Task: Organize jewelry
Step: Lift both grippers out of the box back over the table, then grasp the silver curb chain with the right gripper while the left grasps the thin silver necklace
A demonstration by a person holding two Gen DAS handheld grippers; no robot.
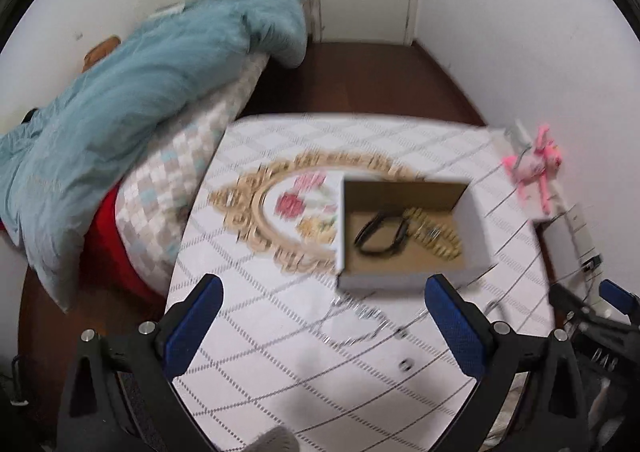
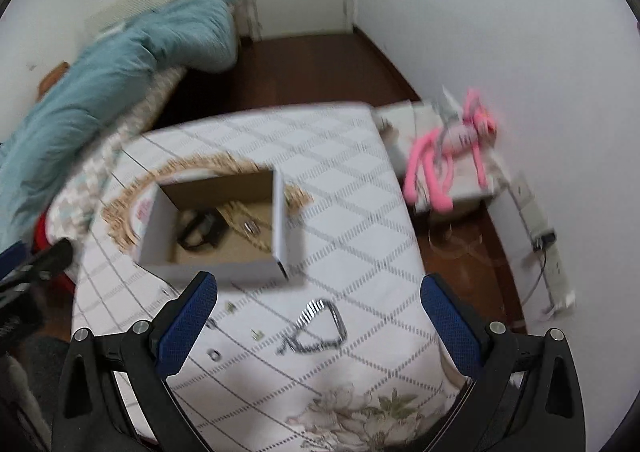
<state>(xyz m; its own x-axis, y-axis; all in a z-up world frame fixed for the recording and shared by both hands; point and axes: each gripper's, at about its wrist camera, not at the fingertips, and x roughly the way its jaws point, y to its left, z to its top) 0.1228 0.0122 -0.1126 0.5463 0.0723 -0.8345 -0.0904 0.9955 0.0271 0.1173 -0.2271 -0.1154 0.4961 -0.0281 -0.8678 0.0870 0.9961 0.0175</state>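
The tabletop (image 2: 360, 180), under a white cloth with a grey diamond pattern, carries an open white cardboard box (image 2: 280, 208) resting on an ornate gold-framed oval tray (image 1: 256, 208). Already inside the box: a black cord bracelet (image 1: 380, 232) and a gold chain (image 1: 436, 236). Left outside, near the box's front wall, are a silver chain (image 2: 316, 328) and several small silver pieces (image 2: 215, 355) — likely rings or studs, too blurred to tell. Roughly half done, by my judgement. Left gripper (image 1: 324, 328) and right gripper (image 2: 320, 328) both hover spread wide, empty.
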